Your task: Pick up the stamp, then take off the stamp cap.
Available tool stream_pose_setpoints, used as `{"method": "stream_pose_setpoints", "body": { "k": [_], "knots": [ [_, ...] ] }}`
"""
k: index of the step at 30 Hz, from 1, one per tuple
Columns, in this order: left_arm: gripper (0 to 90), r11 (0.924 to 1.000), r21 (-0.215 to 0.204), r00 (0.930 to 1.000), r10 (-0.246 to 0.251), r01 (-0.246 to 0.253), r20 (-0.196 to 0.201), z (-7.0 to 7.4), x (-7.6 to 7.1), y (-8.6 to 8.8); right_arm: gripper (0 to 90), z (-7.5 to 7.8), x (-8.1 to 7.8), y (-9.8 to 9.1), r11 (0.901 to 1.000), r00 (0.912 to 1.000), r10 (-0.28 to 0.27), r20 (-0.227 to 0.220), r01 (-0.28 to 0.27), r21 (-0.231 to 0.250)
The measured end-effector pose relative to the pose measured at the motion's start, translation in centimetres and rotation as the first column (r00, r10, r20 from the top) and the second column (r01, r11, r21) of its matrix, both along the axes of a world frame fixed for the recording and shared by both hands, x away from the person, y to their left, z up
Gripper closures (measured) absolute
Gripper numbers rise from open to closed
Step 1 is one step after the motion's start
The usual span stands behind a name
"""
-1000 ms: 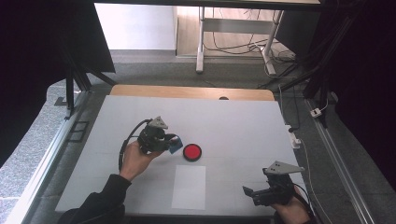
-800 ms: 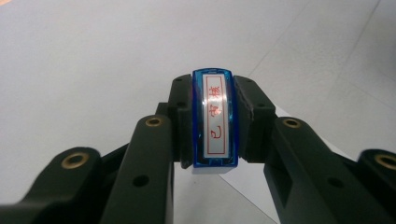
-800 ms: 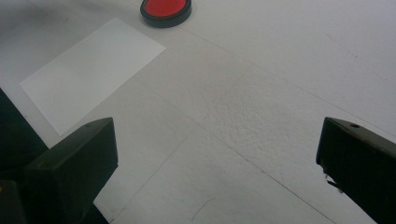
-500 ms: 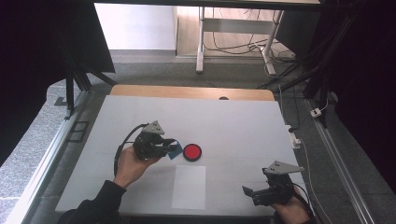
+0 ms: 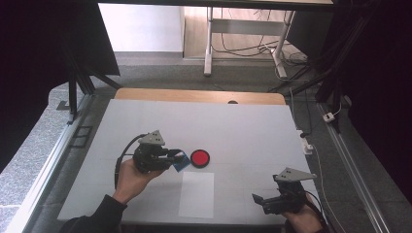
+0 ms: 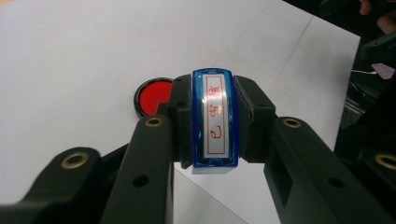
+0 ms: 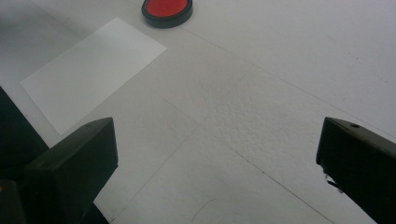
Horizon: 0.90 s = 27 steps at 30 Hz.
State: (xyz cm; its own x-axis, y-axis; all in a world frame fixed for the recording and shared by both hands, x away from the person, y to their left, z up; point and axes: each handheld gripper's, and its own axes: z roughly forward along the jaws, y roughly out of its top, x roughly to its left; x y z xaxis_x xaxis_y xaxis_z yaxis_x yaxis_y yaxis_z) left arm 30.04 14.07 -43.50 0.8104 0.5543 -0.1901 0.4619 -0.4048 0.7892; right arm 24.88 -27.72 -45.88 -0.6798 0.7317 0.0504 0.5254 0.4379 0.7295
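High view shows the left gripper point(image 5: 176, 158) held above the table point(image 5: 252, 121), at about 8 o'clock from the table's middle. Its jaws press on a blue stamp point(image 5: 181, 162) from both sides. The stamp sticks out at the jaw tips, at 3 o'clock from the hand. A red ink pad point(image 5: 199, 158) lies just beside the stamp, at its 3 o'clock. A white paper point(image 5: 196, 194) lies on the table at 5 o'clock from the stamp.

Left gripper view shows the stamp point(image 6: 215, 122) tight between the two jaws. Its long side runs along the jaws, from 6 o'clock to 12 o'clock in that view. The face with red marks in a red frame looks at the camera. The ink pad point(image 6: 152, 95) sits at 10 o'clock from the stamp, partly hidden by a jaw.

The right gripper point(image 5: 259, 199) rests near the table's 5 o'clock corner. Right gripper view shows its jaws wide apart with nothing between them. The ink pad point(image 7: 167, 10) and the paper point(image 7: 91, 70) lie farther off.
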Motion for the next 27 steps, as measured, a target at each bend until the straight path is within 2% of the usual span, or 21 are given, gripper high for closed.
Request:
{"method": "stream_pose_setpoints", "body": {
  "k": [2, 9, 14, 20, 27],
  "knots": [
    [70.2, 1.0, -0.005, 1.0, -0.003, 0.003, 0.002, 0.1, -0.3, 0.1, 0.0, 0.0, 0.0, 0.0, 1.0, 1.0, 0.0, 0.0, 0.0, 0.0],
    [70.2, 0.9972, -0.067, 0.9994, -0.033, 0.034, 0.004, 0.4, -1.5, 0.5, 0.0, 0.0, 0.0, 0.1, 1.0, 1.0, 0.002, 0.001, -0.002, -0.005],
    [70.2, 0.9946, -0.089, 0.9985, -0.054, 0.055, 0.013, 0.5, -2.1, 0.5, 0.0, 0.0, -0.1, 0.1, 1.0, 1.0, 0.003, 0.002, -0.003, -0.009],
    [70.3, 0.9925, -0.104, 0.9979, -0.063, 0.065, 0.015, 0.4, -2.3, 0.5, 0.0, 0.0, -0.1, 0.1, 1.0, 1.0, 0.004, 0.006, -0.004, -0.006],
    [70.3, 0.9923, -0.097, 0.9969, -0.076, 0.077, 0.021, 0.4, -2.4, 0.2, 0.0, 0.2, -0.3, 0.0, 0.9999, 0.9996, 0.012, 0.027, -0.012, 0.011]
  ]
}}
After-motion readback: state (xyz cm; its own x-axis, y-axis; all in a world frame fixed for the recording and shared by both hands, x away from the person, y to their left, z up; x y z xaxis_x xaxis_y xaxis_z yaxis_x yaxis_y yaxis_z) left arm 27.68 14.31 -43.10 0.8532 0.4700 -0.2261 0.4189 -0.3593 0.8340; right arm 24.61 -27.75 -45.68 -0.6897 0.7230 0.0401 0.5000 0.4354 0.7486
